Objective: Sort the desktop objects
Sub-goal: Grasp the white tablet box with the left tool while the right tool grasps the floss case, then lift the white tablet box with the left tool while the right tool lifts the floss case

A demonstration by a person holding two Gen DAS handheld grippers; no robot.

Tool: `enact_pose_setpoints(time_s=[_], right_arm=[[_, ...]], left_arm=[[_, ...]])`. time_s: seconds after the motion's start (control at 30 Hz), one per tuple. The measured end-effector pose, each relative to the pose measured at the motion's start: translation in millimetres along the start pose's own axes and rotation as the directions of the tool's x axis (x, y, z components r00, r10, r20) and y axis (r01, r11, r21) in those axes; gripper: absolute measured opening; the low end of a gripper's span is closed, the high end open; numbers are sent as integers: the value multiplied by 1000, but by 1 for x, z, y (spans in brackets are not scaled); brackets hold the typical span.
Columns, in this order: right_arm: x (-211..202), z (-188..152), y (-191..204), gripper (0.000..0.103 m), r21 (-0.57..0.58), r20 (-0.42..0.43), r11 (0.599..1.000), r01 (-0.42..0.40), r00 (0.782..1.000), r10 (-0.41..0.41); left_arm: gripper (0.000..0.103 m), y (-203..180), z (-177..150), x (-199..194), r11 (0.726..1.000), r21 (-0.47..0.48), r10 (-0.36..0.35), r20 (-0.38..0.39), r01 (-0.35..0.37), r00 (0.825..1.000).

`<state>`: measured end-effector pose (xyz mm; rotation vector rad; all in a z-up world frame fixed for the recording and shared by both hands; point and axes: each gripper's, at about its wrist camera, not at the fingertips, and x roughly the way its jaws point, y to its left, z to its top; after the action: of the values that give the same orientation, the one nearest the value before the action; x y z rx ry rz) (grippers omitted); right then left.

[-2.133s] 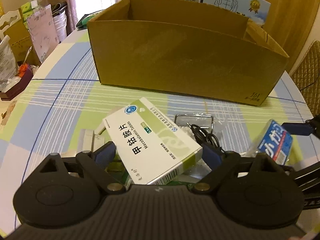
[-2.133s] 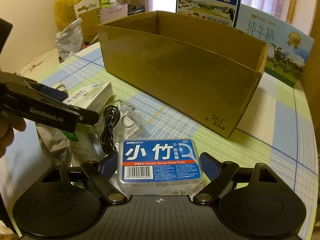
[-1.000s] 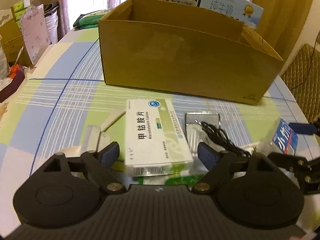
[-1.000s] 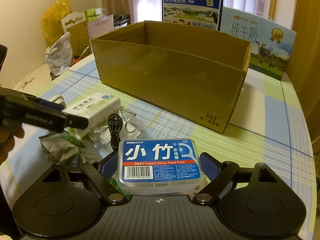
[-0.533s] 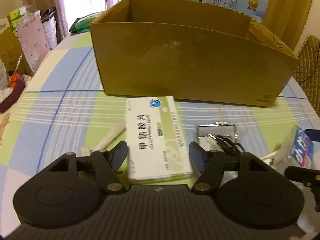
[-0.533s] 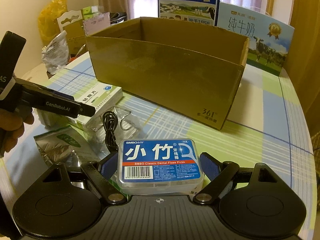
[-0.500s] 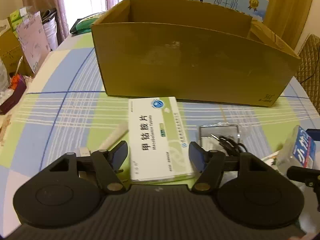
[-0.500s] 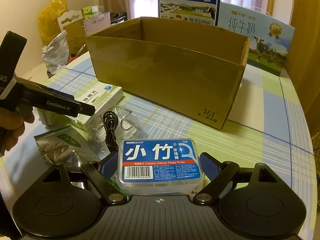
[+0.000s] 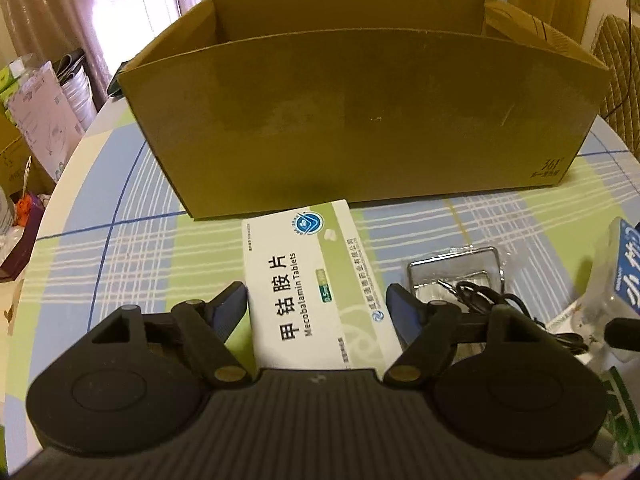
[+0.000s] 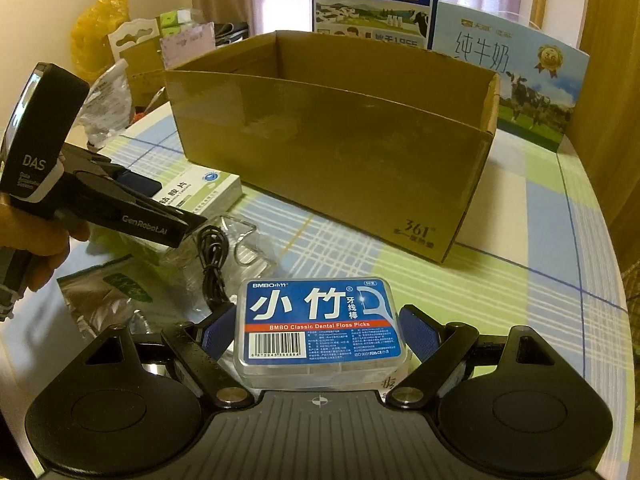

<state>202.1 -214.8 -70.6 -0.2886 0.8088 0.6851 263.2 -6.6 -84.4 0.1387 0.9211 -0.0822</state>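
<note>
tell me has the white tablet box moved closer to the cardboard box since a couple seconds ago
Yes. In the left wrist view the white tablet box, between the left gripper fingers, now nearly reaches the cardboard box front wall; earlier it lay angled farther back.

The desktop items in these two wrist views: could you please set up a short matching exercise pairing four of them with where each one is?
Things:
1. tablet box
2. floss pick case
3. black cable
4. cardboard box

Places:
A. lying on the clear packet beside the left tool
B. between the fingers of the right tool
C. standing at the far side of the table, open at the top
D. between the fingers of the left tool

Pairs: 1-D, 2-B, 3-A, 4-C
</note>
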Motion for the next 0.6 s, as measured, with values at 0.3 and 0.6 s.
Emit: enact_pose_setpoints(time_s=[0.3,0.6], right_arm=[[1,9,-4,84,43,16,999,3,1000,-4],[3,11,-2,84,48,15,999,5,1000,-5]], left_arm=[[69,-4,-9,-11,998,51,-40,-15,41,999],[69,2,-10,1,999,38,-32,-28,33,999]])
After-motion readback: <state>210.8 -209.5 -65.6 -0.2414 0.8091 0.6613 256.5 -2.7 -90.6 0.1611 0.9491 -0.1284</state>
